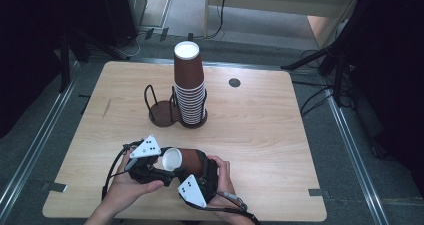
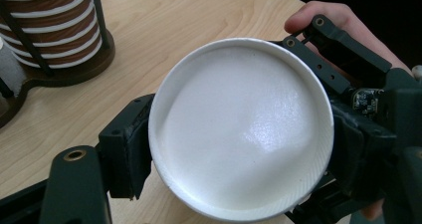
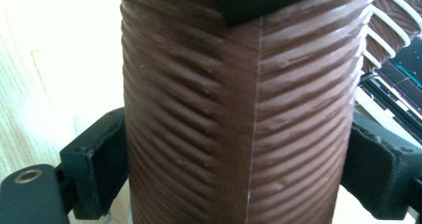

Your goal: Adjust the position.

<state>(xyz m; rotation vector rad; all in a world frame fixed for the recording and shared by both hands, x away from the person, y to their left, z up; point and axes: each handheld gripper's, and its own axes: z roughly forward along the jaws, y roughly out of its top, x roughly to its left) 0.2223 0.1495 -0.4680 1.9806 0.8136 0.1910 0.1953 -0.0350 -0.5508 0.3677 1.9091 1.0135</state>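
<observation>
Here, a brown ribbed paper cup (image 1: 184, 161) lies on its side in my two grippers, above the near edge of the wooden table (image 1: 260, 135), well short of the cup stack (image 1: 189, 85). Right gripper (image 1: 200, 172) clamps the cup's ribbed wall, one pad on each flank. Left gripper (image 1: 150, 160) is at the white base end (image 2: 241, 129), jaws drawn in on it; whether both pads press, I cannot tell for certain, though they sit tight against the rim. The stack stands upright in a wire holder (image 1: 172, 107); the holder's left ring, beside the stack, holds nothing.
</observation>
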